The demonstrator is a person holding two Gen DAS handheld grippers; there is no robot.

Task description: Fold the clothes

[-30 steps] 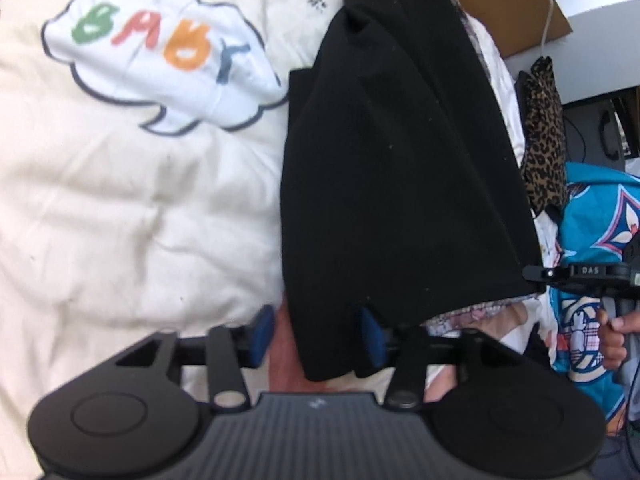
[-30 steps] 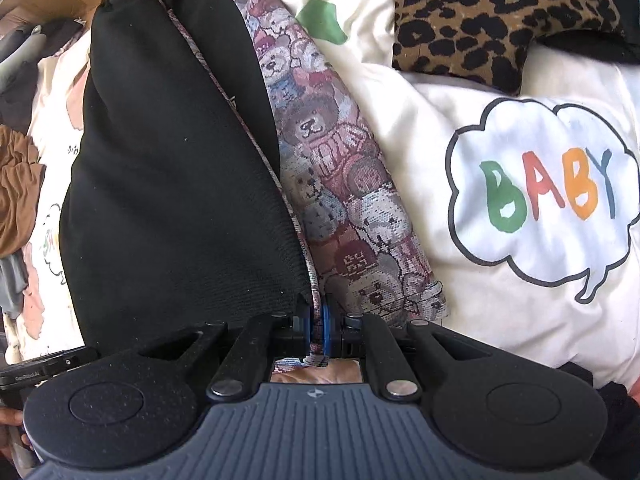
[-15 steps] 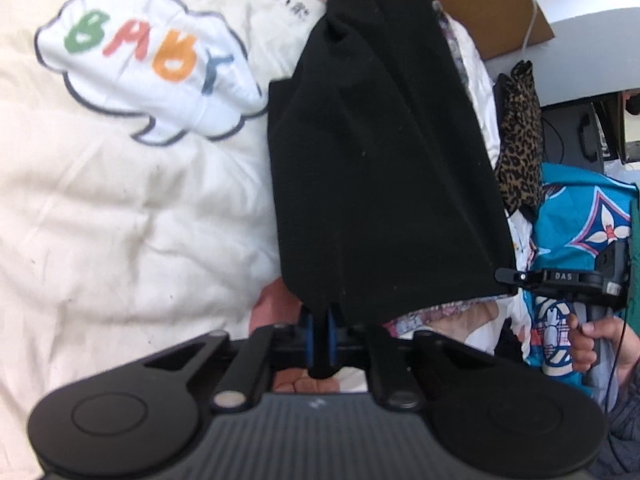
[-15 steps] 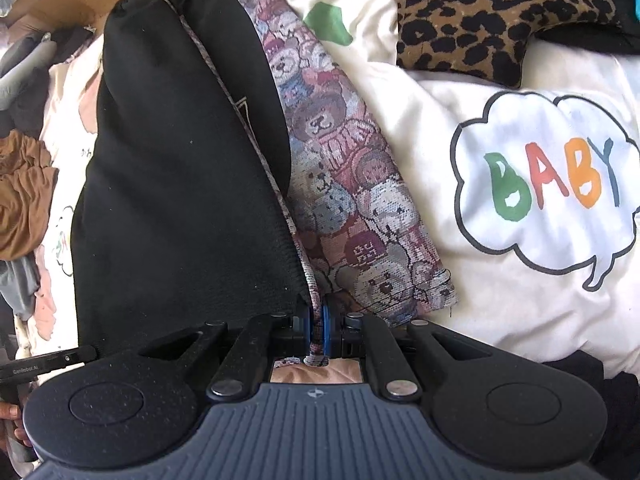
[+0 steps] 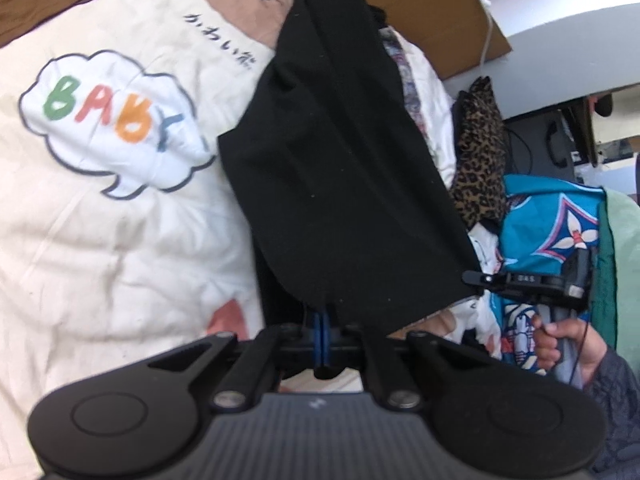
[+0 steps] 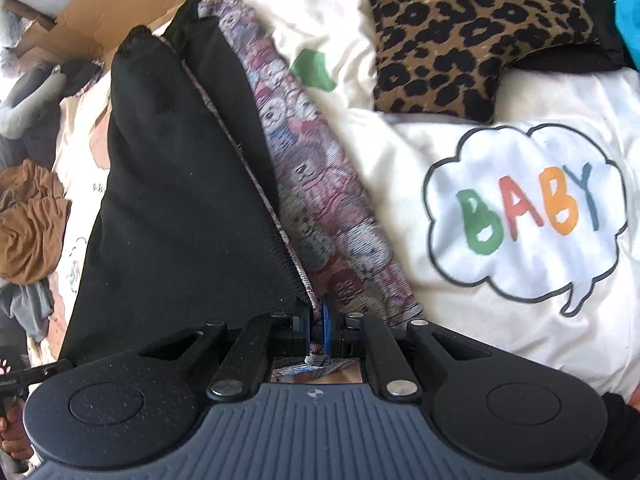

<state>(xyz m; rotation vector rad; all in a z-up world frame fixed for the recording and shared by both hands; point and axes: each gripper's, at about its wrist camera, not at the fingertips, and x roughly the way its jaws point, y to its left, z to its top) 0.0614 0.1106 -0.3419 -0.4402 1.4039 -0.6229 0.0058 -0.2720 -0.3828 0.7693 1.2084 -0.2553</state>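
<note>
A black garment (image 5: 340, 168) with a bear-print side (image 6: 320, 208) hangs stretched between both grippers above a cream bedspread (image 5: 100, 248). My left gripper (image 5: 322, 320) is shut on one black corner of it, the blue pads pressed together. In the right wrist view the black garment (image 6: 180, 200) runs up and away, and my right gripper (image 6: 318, 318) is shut on its edge where black meets the bear print. The right gripper (image 5: 472, 278) also shows at the garment's right corner in the left wrist view, held by a hand (image 5: 560, 344).
The bedspread carries a "BABY" speech bubble (image 6: 524, 216). A leopard-print piece (image 6: 472, 32) lies at the back, a teal patterned cloth (image 5: 548, 236) beside it. Brown clothing (image 6: 28, 224) is heaped at the left. A cardboard box (image 5: 436, 24) stands behind the bed.
My left gripper, open around the black corner a second ago, has shut on it and lifted it. The right gripper has kept its hold and risen slightly.
</note>
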